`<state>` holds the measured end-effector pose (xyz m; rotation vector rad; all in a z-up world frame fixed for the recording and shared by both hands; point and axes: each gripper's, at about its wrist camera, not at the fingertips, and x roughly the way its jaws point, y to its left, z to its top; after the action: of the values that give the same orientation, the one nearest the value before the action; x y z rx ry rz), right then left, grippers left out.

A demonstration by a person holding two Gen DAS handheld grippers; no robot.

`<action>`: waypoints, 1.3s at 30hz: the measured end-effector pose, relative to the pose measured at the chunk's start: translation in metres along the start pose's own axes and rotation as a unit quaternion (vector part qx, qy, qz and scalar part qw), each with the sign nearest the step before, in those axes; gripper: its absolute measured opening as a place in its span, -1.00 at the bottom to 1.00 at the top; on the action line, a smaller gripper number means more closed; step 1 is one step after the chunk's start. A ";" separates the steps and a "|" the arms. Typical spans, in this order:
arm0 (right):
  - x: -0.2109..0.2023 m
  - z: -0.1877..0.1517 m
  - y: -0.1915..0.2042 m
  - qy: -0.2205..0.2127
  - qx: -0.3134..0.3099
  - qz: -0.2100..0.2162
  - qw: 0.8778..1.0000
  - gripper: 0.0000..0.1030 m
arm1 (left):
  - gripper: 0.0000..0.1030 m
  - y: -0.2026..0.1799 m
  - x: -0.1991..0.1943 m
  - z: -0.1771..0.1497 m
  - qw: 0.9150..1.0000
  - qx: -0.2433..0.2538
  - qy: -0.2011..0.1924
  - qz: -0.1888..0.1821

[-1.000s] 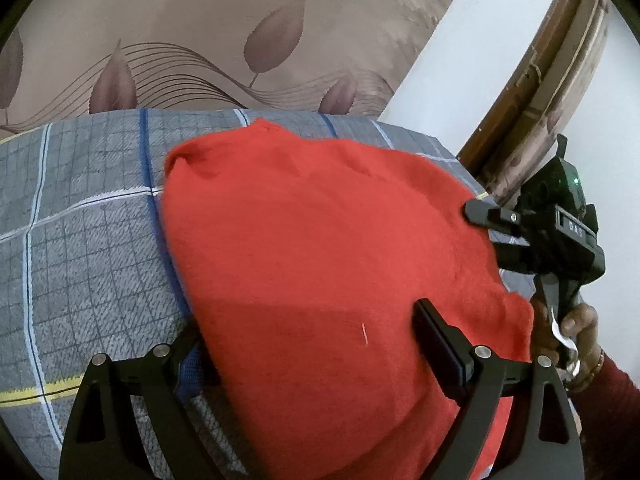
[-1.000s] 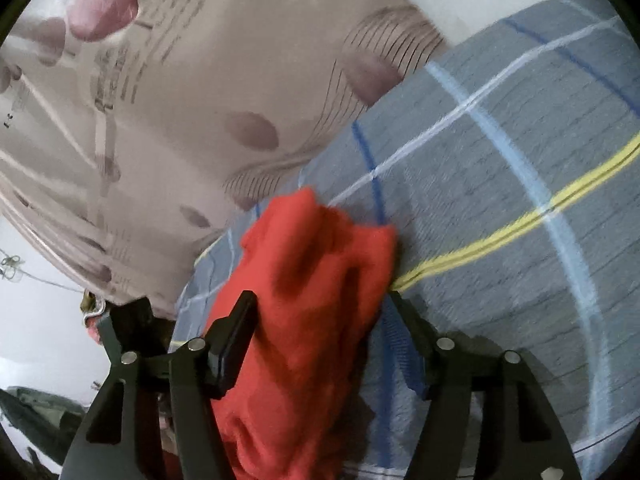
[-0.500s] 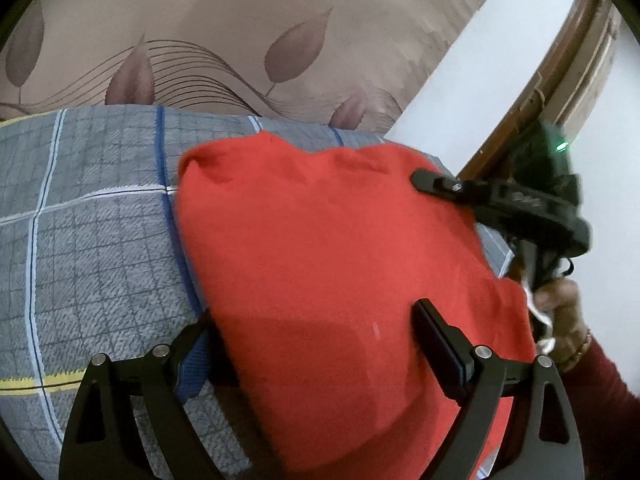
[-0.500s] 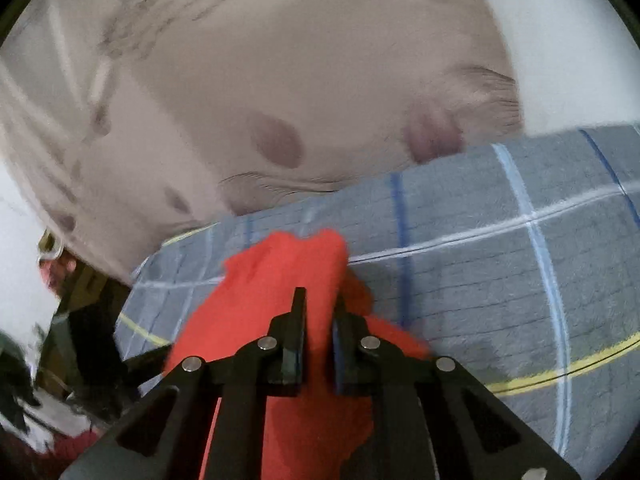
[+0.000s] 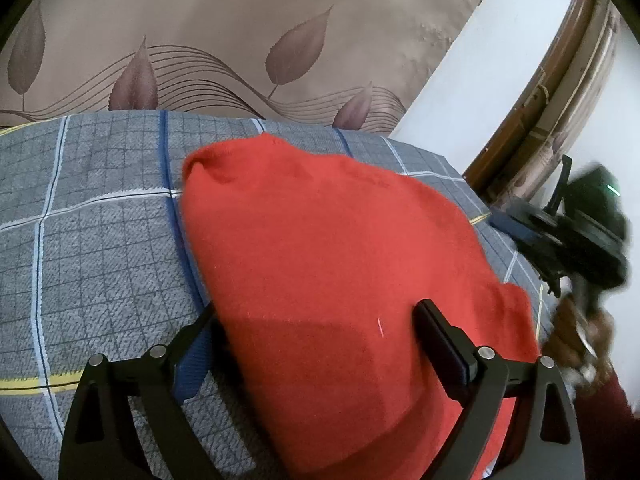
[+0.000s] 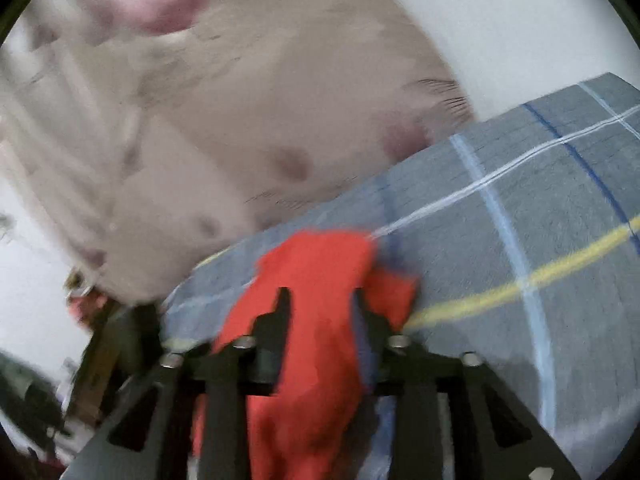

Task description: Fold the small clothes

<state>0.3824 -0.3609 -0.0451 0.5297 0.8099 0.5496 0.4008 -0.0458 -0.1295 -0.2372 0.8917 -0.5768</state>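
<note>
Left gripper (image 5: 316, 328) spread wide over red garment (image 5: 336, 272), gripping nothing. Right gripper (image 6: 320, 300), seemingly part-open, just been widening astride it. Curtain (image 5: 248, 8) print unreadable.

The right gripper (image 6: 320, 300) has just been opening its jaws — the red garment (image 6: 316, 272) lies between and beyond them, rumpled on the grey checked bedspread (image 6: 520, 200) — under a blurred leaf-patterned curtain (image 6: 240, 100).

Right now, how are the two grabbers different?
The left gripper holds its jaws wide; the right gripper holds them narrower, having just been opening. The left straddles the flat red cloth; the right has a bunched edge between its jaws, unpinched. Both are black and open.
</note>
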 end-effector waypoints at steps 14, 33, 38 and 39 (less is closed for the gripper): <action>0.026 -0.055 0.037 0.086 -0.026 -0.055 0.994 -0.89 | 0.80 0.005 -0.009 -0.005 1.000 -0.014 -0.012 0.005; -0.001 -0.073 0.006 0.066 0.032 -0.048 0.996 -0.74 | 0.83 -0.001 -0.004 -0.003 1.000 0.004 -0.006 0.013; -0.015 -0.078 0.030 0.058 0.007 -0.058 0.997 -0.10 | 0.83 -0.001 -0.004 -0.003 1.000 0.004 -0.006 0.012; -0.015 -0.081 0.035 0.060 0.000 -0.061 0.996 -0.11 | 0.83 -0.001 -0.005 -0.003 1.000 0.004 -0.006 0.012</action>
<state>0.3016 -0.3266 -0.0625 0.4471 0.9505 0.4722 0.3958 -0.0436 -0.1279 -0.2226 0.8796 -0.5563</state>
